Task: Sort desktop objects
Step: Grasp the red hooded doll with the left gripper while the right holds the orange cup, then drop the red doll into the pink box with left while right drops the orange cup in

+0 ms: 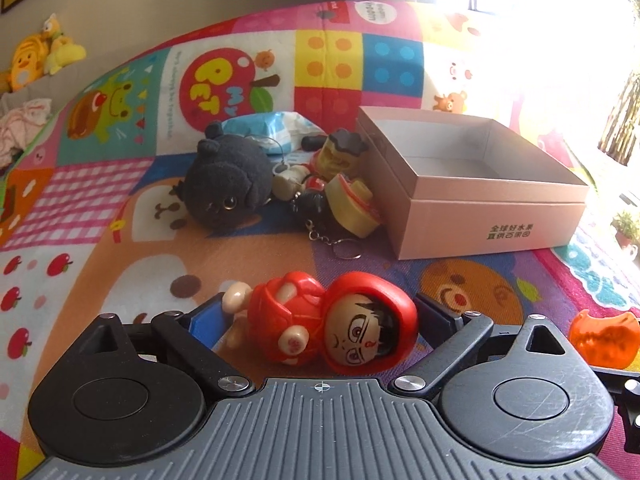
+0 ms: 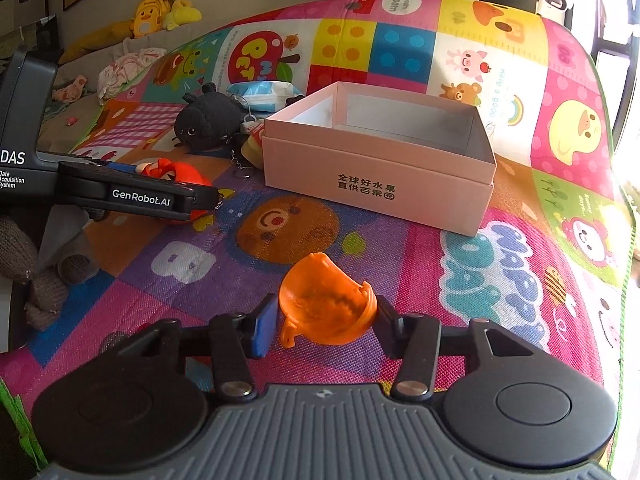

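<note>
My left gripper (image 1: 320,312) is shut on a red hooded boy figurine (image 1: 332,320) lying sideways between its jaws, just above the play mat. That figurine also shows in the right wrist view (image 2: 180,174), behind the left gripper's body (image 2: 136,196). My right gripper (image 2: 326,316) is shut on an orange shell-shaped toy (image 2: 326,308), also seen in the left wrist view (image 1: 604,338). An open, empty pink box (image 1: 472,172) (image 2: 380,152) stands on the mat ahead of both grippers.
Left of the box lie a black plush toy (image 1: 230,184) (image 2: 210,122), yellow-red figures (image 1: 352,196), a keychain (image 1: 332,240) and a blue wipes packet (image 1: 272,126) (image 2: 262,94). Yellow plush toys (image 2: 160,12) sit beyond the colourful mat (image 2: 500,280).
</note>
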